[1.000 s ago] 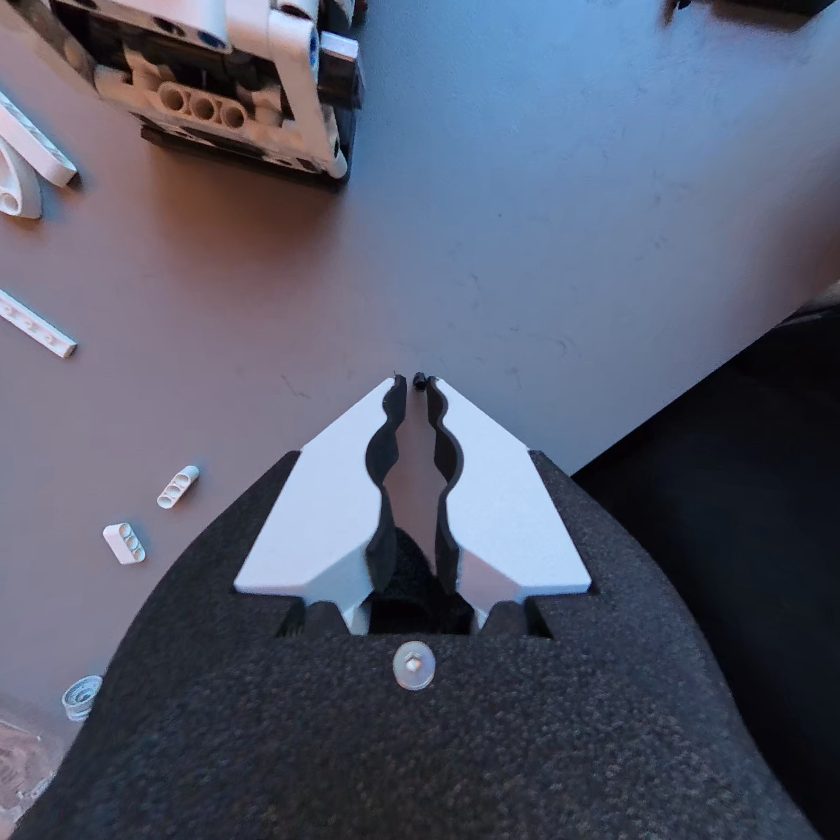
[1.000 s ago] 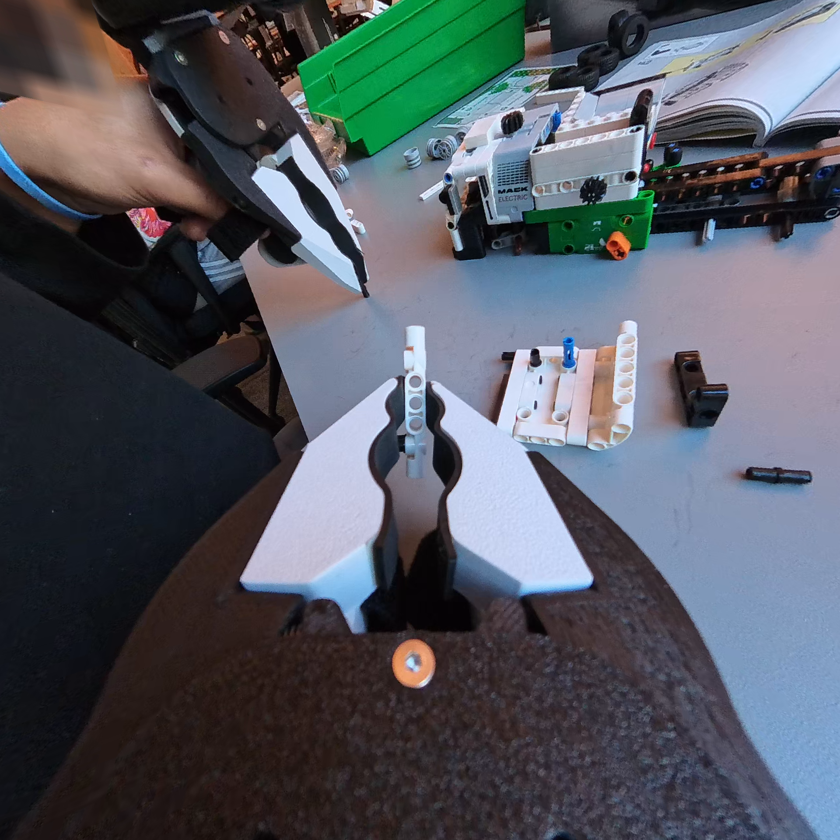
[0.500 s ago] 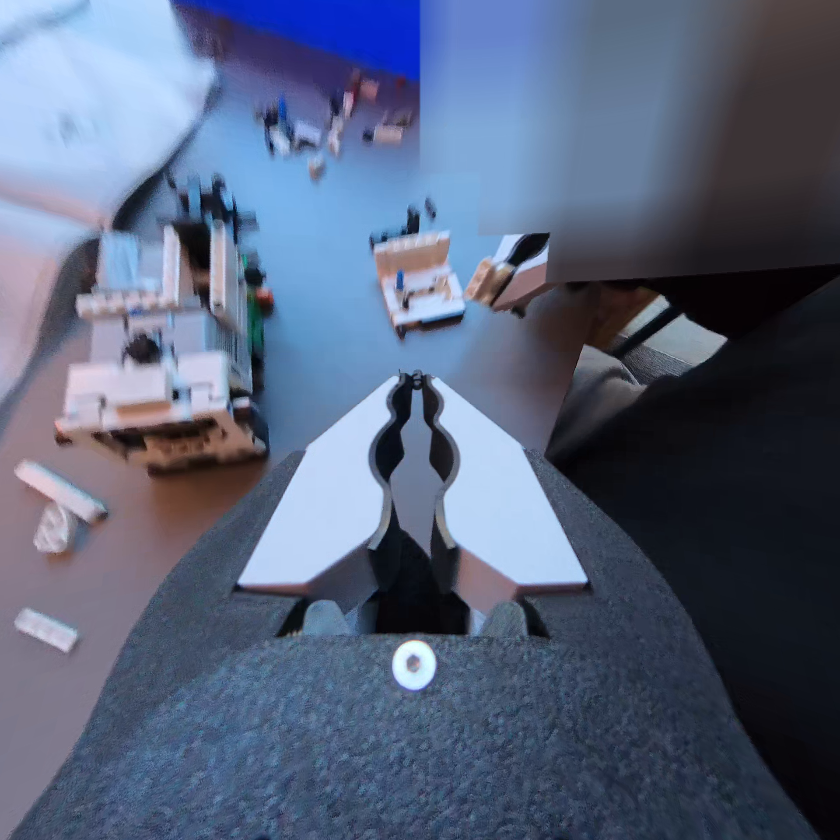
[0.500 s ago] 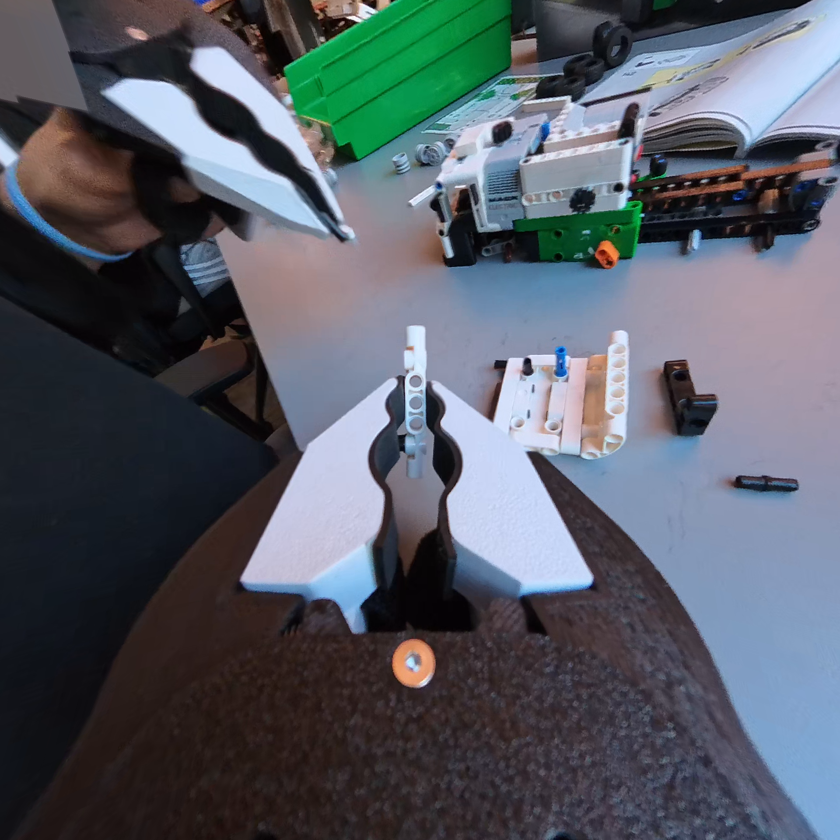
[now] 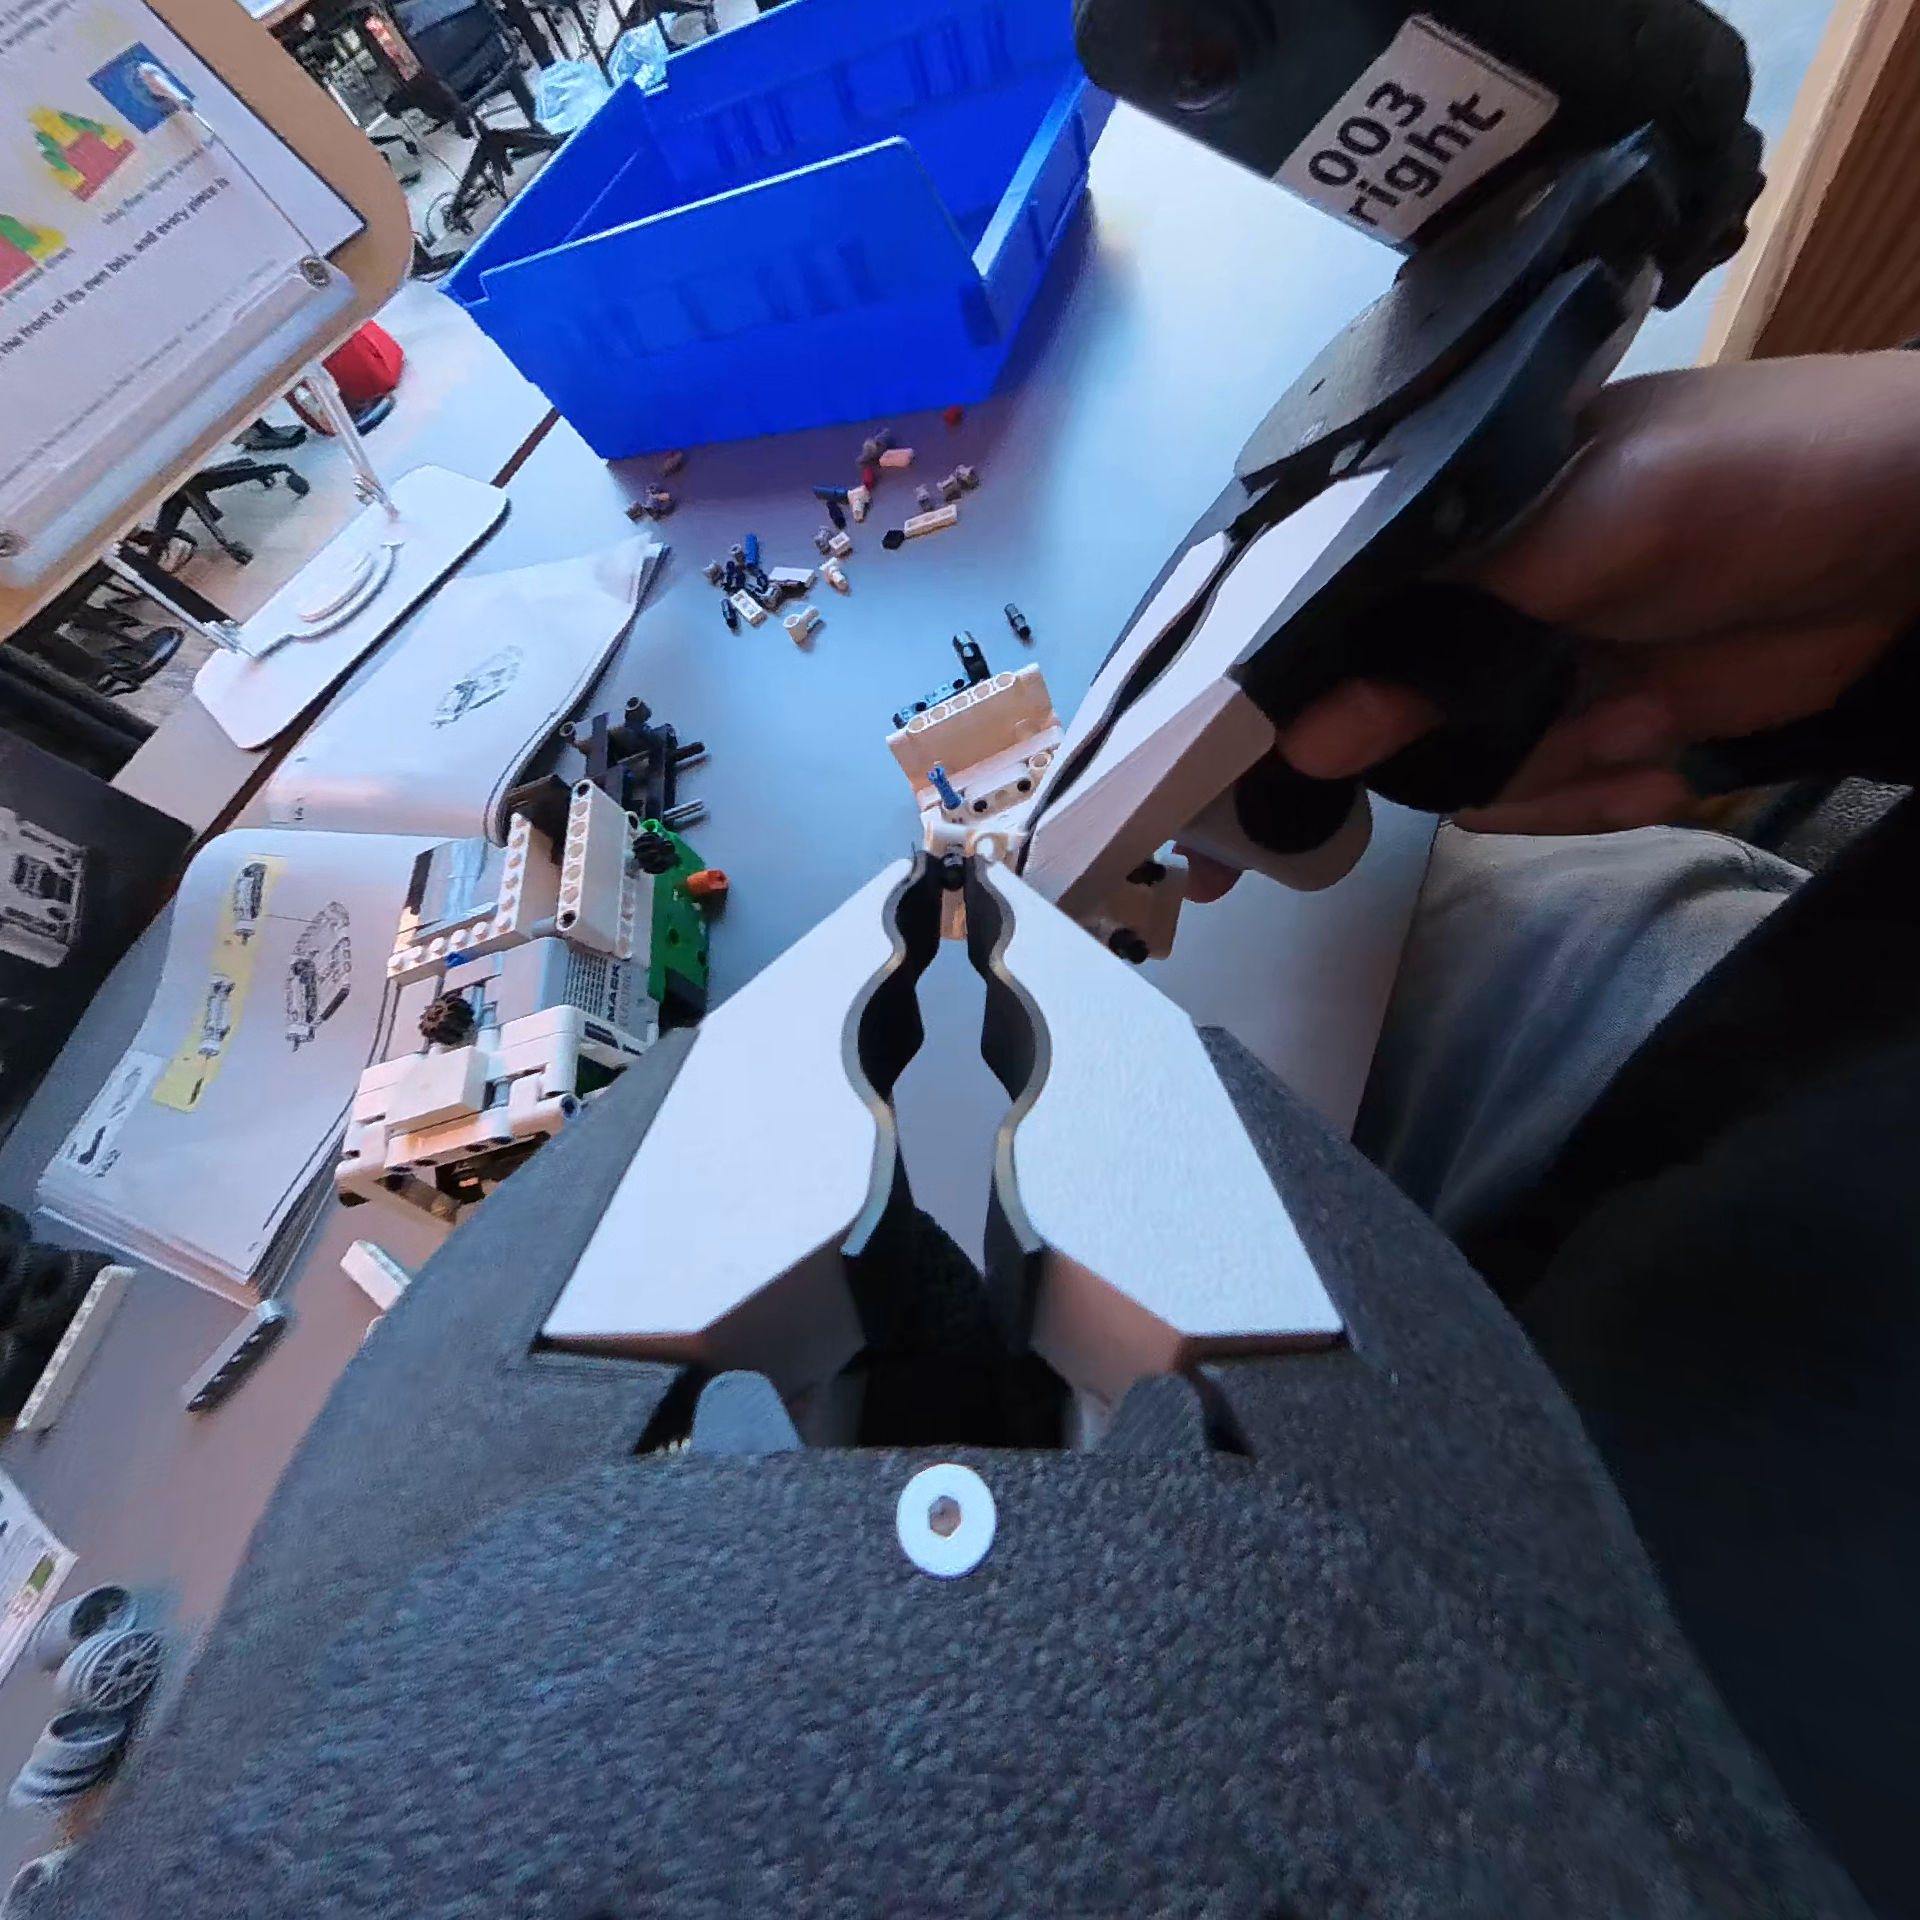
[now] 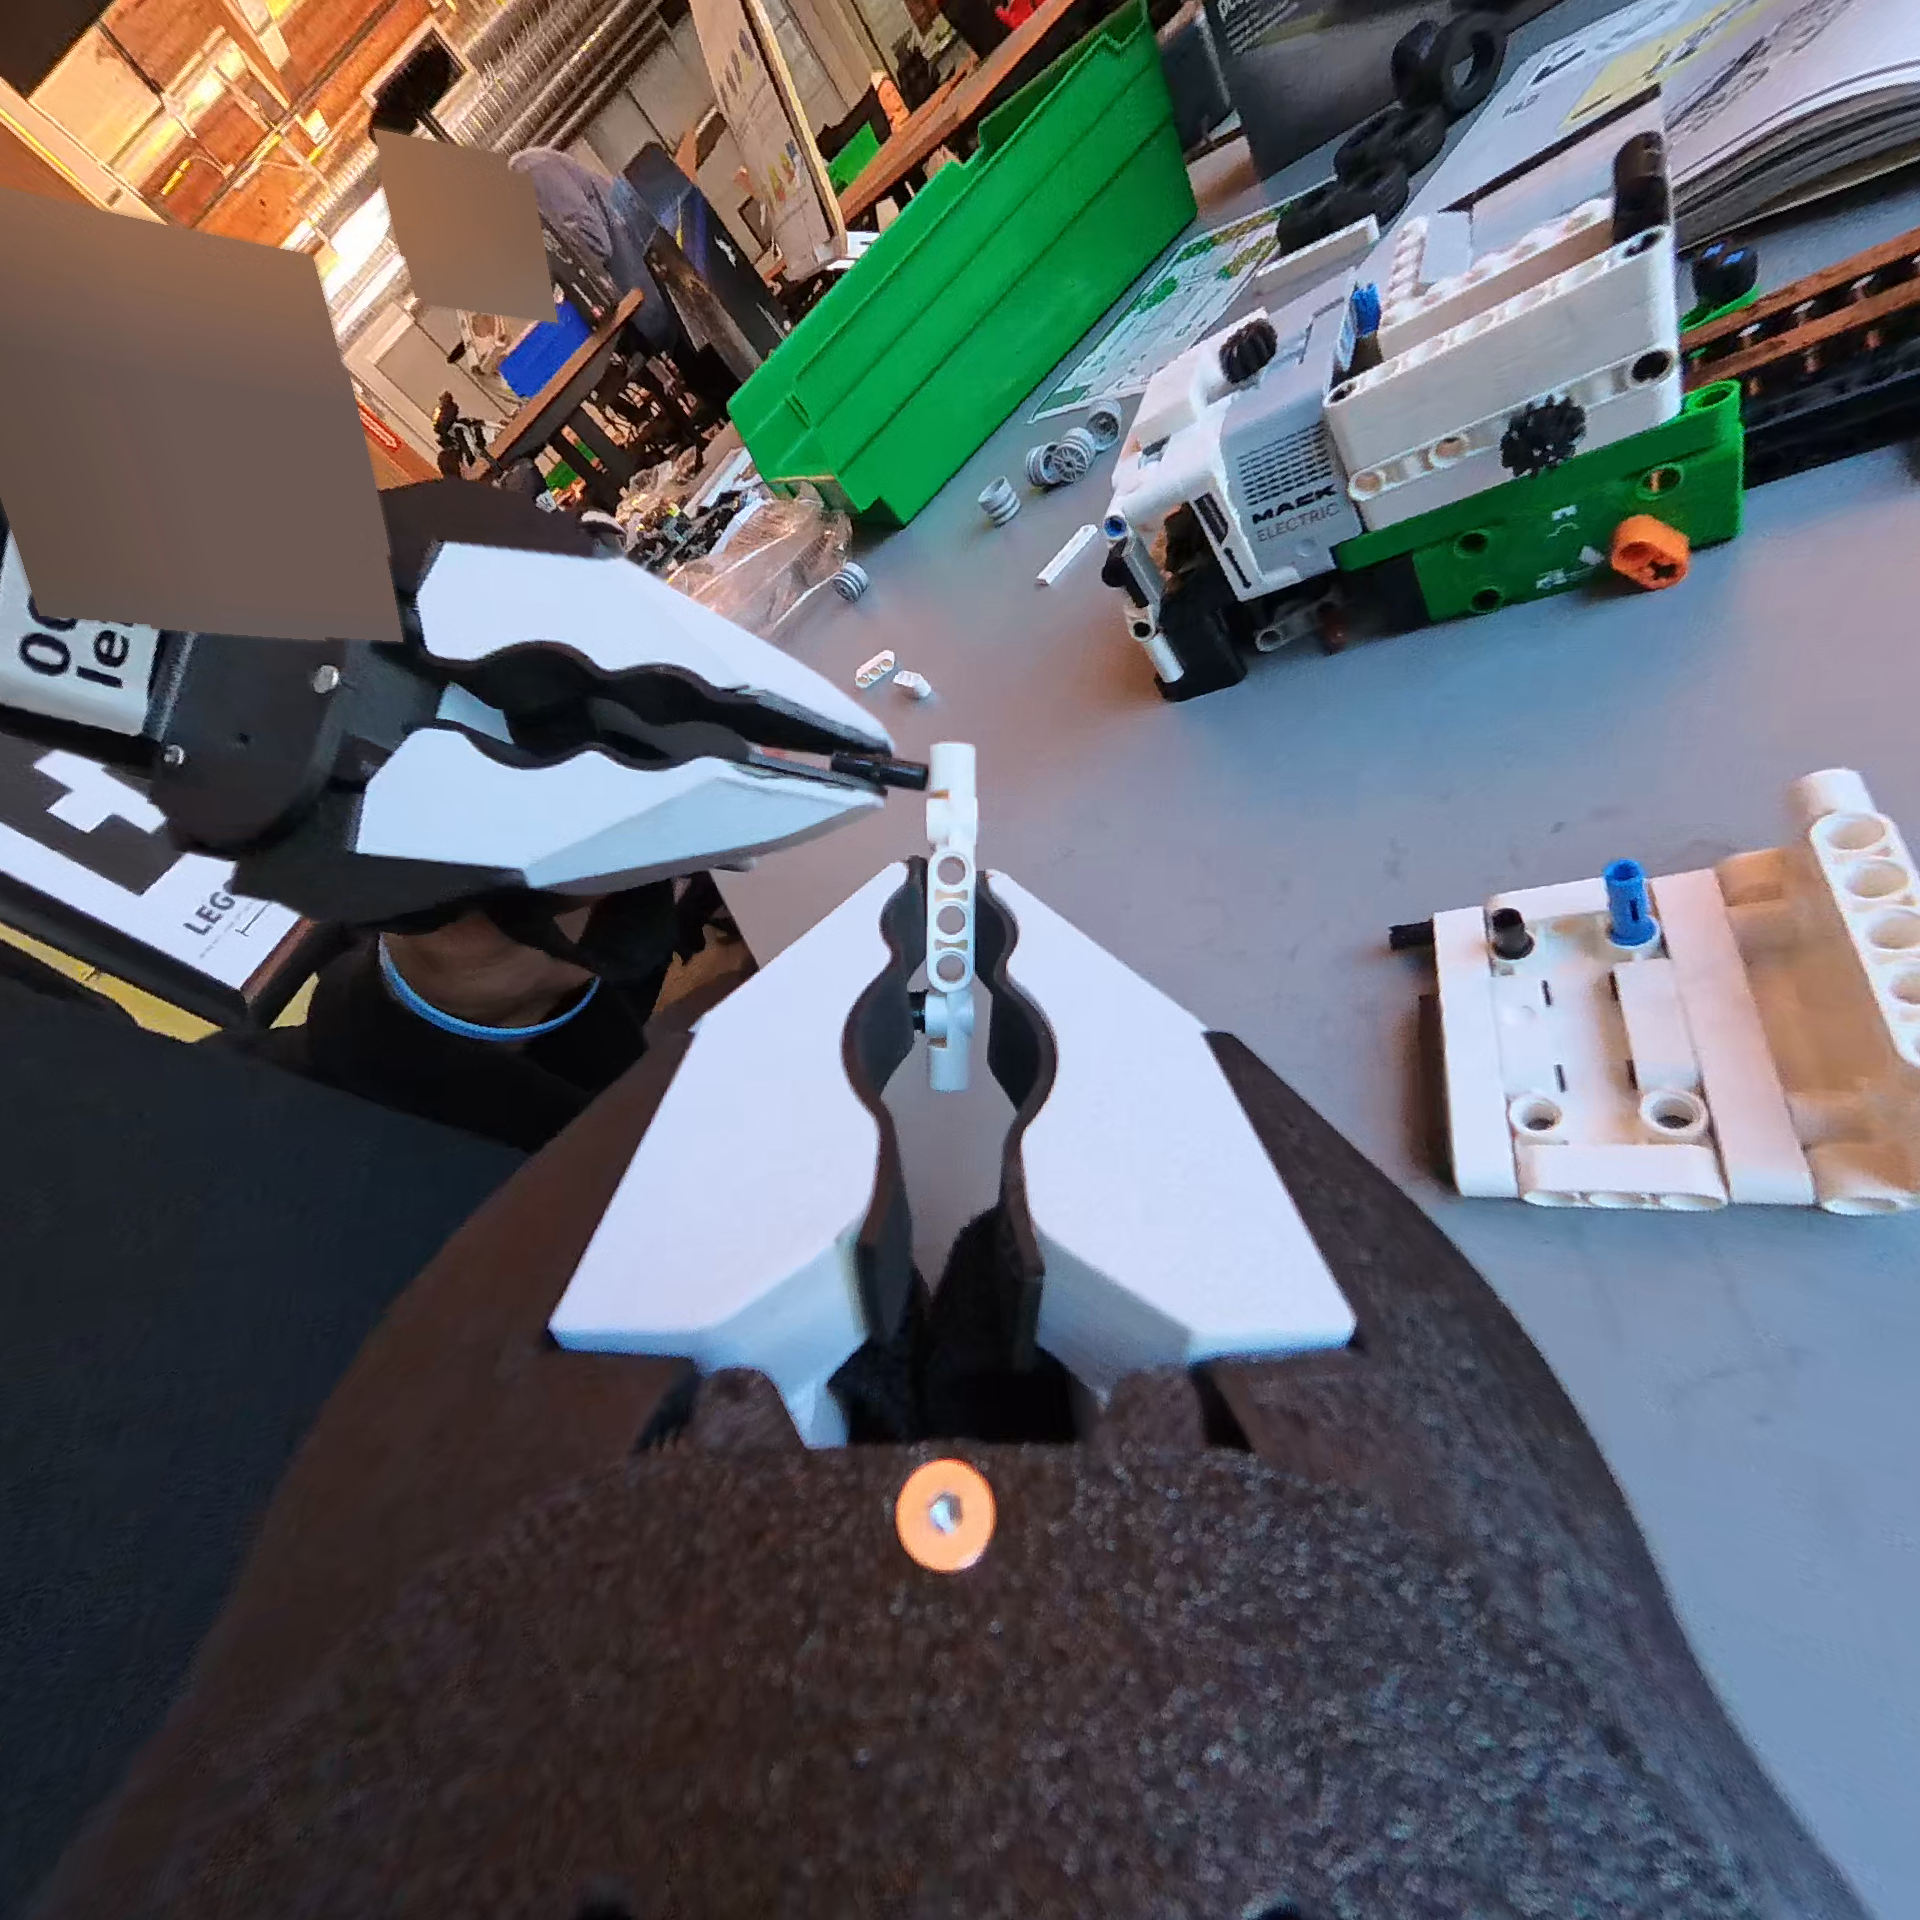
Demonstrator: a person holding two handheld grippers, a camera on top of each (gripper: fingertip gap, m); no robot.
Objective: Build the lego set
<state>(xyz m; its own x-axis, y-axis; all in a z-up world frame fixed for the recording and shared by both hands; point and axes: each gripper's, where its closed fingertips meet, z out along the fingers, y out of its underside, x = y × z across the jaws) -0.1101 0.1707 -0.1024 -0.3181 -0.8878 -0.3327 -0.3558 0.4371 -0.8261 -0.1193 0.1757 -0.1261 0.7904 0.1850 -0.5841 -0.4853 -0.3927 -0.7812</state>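
Note:
My right gripper (image 6: 948,871) is shut on a thin white beam (image 6: 951,914) that stands upright between its fingers. My left gripper (image 5: 948,868) is shut on a small black pin (image 6: 881,770); in the right wrist view it comes in from the left (image 6: 878,767) with the pin's tip touching the beam's top end. In the left wrist view the pin (image 5: 949,871) sits at my fingertips against the beam (image 5: 971,837), with the right gripper (image 5: 1029,842) coming down from the upper right. A white panel assembly (image 6: 1662,1049) with a blue pin lies on the grey table (image 6: 1299,810).
A white and green truck build (image 6: 1434,457) stands behind on the table, also at the left in the left wrist view (image 5: 540,977). A green bin (image 6: 966,312), a blue bin (image 5: 769,239), open instruction books (image 5: 208,1039), loose small parts (image 5: 821,561) and grey wheel hubs (image 5: 94,1683) lie around. My two grippers' fingertips are within a few centimetres of each other.
My left gripper has swung up from pointing down at the table and moved right, bringing the black pin to the top of the white beam. The right gripper holds the beam steady.

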